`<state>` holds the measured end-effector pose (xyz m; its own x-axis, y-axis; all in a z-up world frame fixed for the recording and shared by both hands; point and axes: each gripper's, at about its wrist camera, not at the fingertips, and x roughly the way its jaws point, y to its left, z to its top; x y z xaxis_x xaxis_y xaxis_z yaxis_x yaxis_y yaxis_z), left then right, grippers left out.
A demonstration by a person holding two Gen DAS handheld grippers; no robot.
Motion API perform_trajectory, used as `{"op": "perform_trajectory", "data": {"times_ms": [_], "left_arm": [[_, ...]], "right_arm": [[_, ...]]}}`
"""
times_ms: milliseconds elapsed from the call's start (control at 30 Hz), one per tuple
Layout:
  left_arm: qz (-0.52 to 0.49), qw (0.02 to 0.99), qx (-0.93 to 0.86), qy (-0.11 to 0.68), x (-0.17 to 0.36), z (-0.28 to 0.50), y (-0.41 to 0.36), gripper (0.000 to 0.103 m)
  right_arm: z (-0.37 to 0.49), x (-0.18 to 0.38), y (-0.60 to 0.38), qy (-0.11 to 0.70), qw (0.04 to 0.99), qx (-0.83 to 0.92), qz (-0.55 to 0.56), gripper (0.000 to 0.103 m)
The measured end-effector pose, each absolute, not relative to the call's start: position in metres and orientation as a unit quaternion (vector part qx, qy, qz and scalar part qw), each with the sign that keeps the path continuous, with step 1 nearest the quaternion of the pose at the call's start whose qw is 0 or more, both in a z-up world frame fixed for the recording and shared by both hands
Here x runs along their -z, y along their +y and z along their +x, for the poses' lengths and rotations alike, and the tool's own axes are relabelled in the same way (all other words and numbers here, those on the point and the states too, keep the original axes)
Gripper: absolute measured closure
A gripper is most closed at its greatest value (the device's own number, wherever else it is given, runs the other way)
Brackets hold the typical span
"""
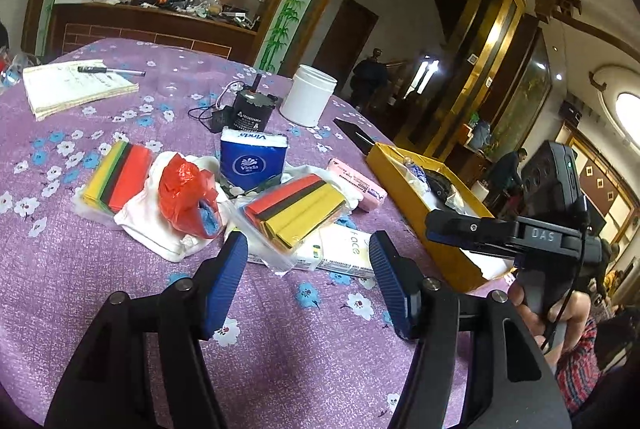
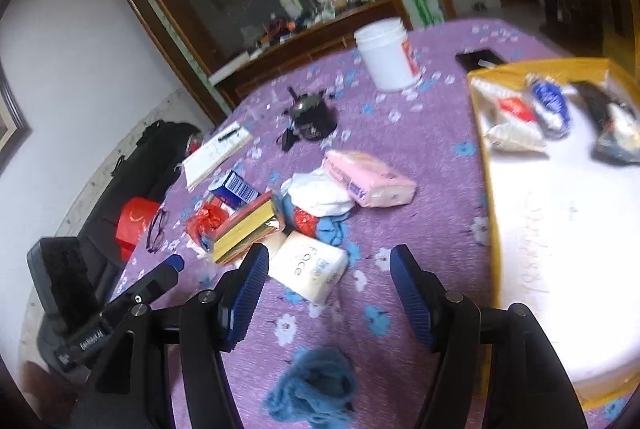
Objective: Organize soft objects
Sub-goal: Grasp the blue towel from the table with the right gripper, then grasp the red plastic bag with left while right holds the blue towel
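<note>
Clearly both jaws stood apart, empty | white face-tissue pack [image 2: 310, 265] lay on the purple surface [image 2: 420, 229] just ahead-left of the right gripper [image 2: 328, 285] | left gripper [image 1: 306, 261] faced it too | yellow box [image 2: 486, 157] to the right.

My left gripper [image 1: 308, 257] has black linkage arms with silver pivot screws and ribbed blue pads [image 1: 226, 281]. My right gripper [image 2: 328, 269] matches it. In the left wrist view, its black body reads "DAS", a thin black cable trailing below.
</note>
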<state>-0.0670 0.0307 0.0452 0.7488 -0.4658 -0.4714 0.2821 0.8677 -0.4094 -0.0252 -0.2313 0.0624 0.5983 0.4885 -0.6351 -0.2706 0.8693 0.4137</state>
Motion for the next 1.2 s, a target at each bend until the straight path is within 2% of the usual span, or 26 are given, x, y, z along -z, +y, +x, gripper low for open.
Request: {"op": "perform_trajectory", "data": {"times_ms": [167, 233, 300, 433, 467, 500, 533, 600, 833, 967, 1033, 1200], "left_arm": [[-0.158, 0.921, 0.206, 0.290, -0.044, -0.068, 0.032, 0.041], [-0.162, 0.920, 0.208, 0.289, -0.044, -0.068, 0.034, 0.041], [-0.163, 0.920, 0.206, 0.291, -0.043, -0.067, 0.034, 0.041], [-0.162, 0.922, 0.196, 0.293, -0.043, -0.067, 0.034, 0.041], [-0.163, 0.921, 0.194, 0.294, -0.043, -0.067, 0.036, 0.041], [-0.168, 0.921, 0.192, 0.296, -0.043, -0.067, 0.037, 0.041], [-0.171, 0.919, 0.188, 0.300, -0.043, -0.067, 0.039, 0.041], [-0.166, 0.918, 0.180, 0.313, -0.043, -0.065, 0.043, 0.041], [-0.139, 0.930, 0.105, 0.323, -0.058, -0.053, 0.082, 0.041], [-0.181, 0.910, 0.107, 0.357, -0.055, -0.033, 0.094, 0.041], [-0.194, 0.903, 0.110, 0.368, -0.051, -0.022, 0.092, 0.041], [-0.167, 0.902, 0.097, 0.386, -0.042, 0.003, 0.067, 0.042]], "right_arm": [[-0.032, -0.062, -0.215, 0.419, 0.863, -0.258, 0.111, 0.037], [-0.045, -0.061, -0.210, 0.419, 0.861, -0.275, 0.082, 0.034], [-0.059, -0.057, -0.207, 0.416, 0.863, -0.284, 0.049, 0.026], [-0.079, -0.041, -0.196, 0.420, 0.863, -0.279, -0.022, 0.024], [-0.083, -0.037, -0.191, 0.421, 0.862, -0.280, -0.035, 0.028], [-0.086, -0.033, -0.186, 0.422, 0.861, -0.279, -0.052, 0.056], [-0.088, -0.030, -0.178, 0.425, 0.861, -0.267, -0.081, 0.068], [-0.088, -0.034, -0.175, 0.412, 0.870, -0.257, -0.089, 0.069], [-0.076, -0.055, -0.206, 0.338, 0.903, -0.263, 0.029, 0.069], [-0.063, -0.037, -0.210, 0.365, 0.894, -0.255, 0.053, 0.069], [-0.064, -0.043, -0.212, 0.344, 0.901, -0.259, 0.054, 0.068], [-0.063, -0.042, -0.212, 0.350, 0.898, -0.261, 0.056, 0.068]]}}
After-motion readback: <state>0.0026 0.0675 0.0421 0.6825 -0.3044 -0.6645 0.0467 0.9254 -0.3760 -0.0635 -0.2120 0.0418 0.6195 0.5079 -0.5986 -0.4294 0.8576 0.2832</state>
